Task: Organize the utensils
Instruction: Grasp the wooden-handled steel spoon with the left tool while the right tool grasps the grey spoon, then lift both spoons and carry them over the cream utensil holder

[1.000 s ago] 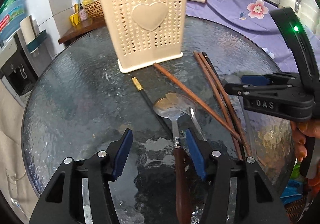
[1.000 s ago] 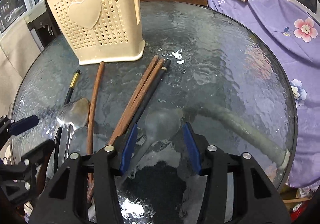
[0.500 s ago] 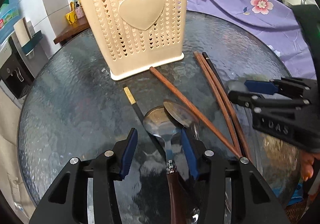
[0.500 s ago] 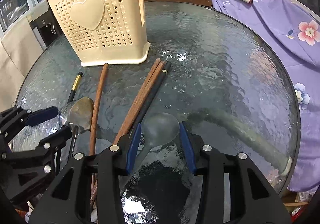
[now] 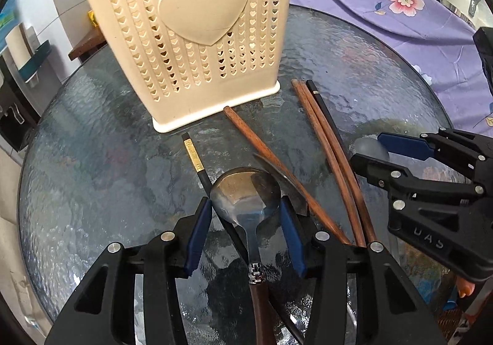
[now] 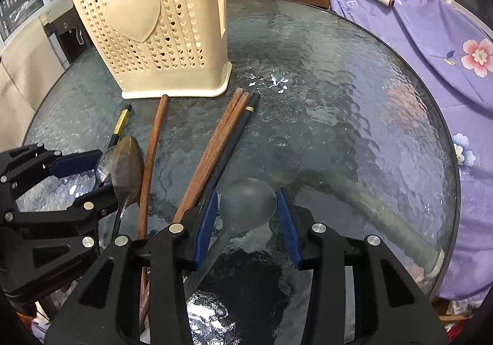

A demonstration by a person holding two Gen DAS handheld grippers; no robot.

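Nearest the left camera, the left gripper [image 5: 246, 218] is straddling the bowl of a metal spoon [image 5: 246, 194] with a wooden handle; its jaws are spread, the blue pads flanking the bowl, and contact cannot be told. In the right camera, the right gripper [image 6: 246, 217] is likewise sitting spread around the bowl of a grey plastic spoon [image 6: 248, 206], not yet pinching it. Both spoons are lying flat on the glass table [image 6: 354, 104].

This looks like the grasping step, with each gripper lined up on its own spoon. The next move probably calls for closing on the narrow neck behind each bowl, since the rounded bowl may slip, then lifting clear.

Between the grippers, a lone brown chopstick [image 5: 262, 151], a pair of brown chopsticks [image 5: 326, 144] and a black one [image 5: 323, 111] are lying crowded, so lifting the spoons could disturb them. A black chopstick with a gold band [image 5: 194, 157] is running under the metal spoon. Farther on, the cream holder [image 5: 197, 46] is standing upright; its open top is out of view. To the right, the table is offering open room up to its rim.
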